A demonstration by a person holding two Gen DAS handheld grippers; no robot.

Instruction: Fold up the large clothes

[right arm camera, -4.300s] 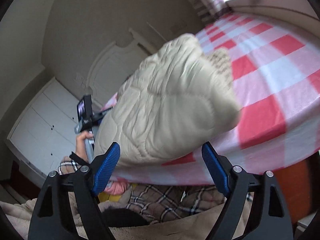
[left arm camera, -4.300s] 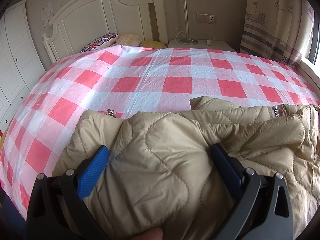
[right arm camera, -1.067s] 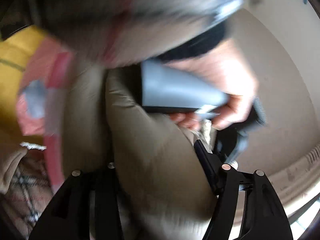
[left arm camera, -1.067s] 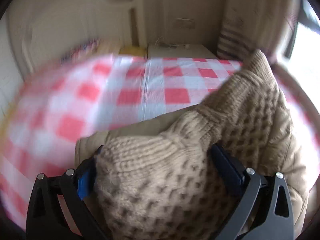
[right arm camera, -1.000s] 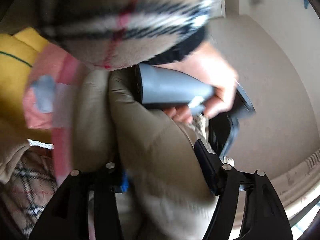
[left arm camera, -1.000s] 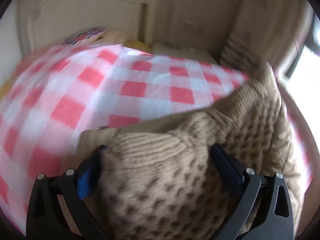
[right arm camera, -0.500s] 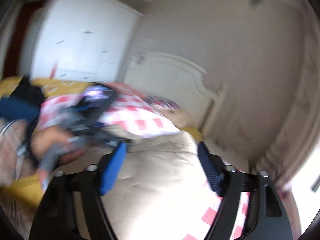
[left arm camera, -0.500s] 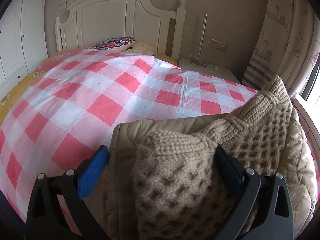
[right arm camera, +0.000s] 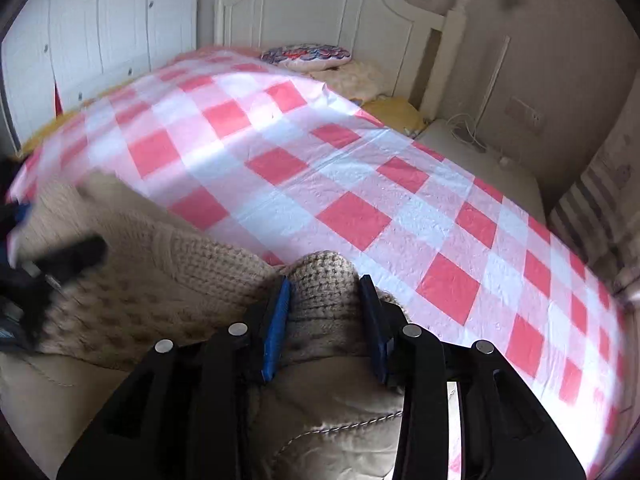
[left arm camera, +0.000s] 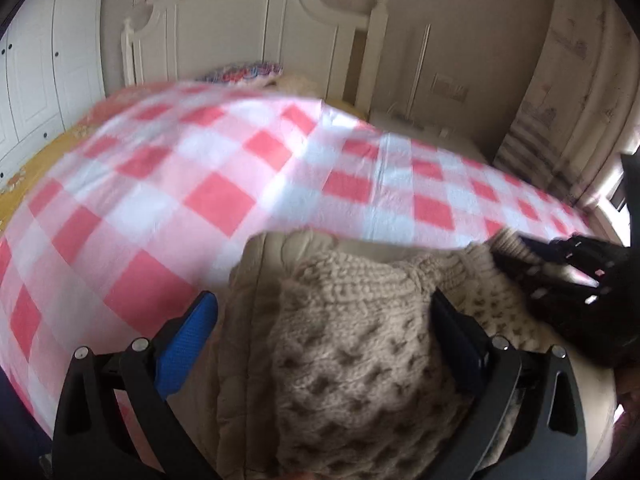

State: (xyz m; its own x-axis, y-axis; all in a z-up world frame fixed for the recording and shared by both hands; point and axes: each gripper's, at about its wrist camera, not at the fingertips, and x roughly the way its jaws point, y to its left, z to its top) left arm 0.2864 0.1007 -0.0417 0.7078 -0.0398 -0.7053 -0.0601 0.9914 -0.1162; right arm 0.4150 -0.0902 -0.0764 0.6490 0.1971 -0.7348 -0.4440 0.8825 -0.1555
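Observation:
A beige quilted jacket point(left arm camera: 248, 320) with a chunky knitted collar point(left arm camera: 360, 344) lies bunched at the near edge of the bed. My left gripper point(left arm camera: 324, 316) is open, its jaws wide on either side of the knit. My right gripper point(right arm camera: 324, 300) is shut on a fold of the knitted part point(right arm camera: 322, 280), with the quilted jacket point(right arm camera: 340, 432) below it. The right gripper also shows blurred in the left wrist view point(left arm camera: 576, 280), at the jacket's right end. The left gripper shows blurred in the right wrist view point(right arm camera: 52, 268), at the far left.
The bed carries a red-and-white checked sheet point(right arm camera: 352, 184). A white headboard point(right arm camera: 340, 4) and a patterned pillow point(right arm camera: 308, 54) are at the far end. A white wardrobe point(right arm camera: 100, 28) stands left. A bedside table point(right arm camera: 472, 148) and a curtain point(left arm camera: 576, 80) are right.
The right gripper has swung round from a blurred view of the room and closed on the knitted fold. The left gripper stays open over the knit and has shifted slightly.

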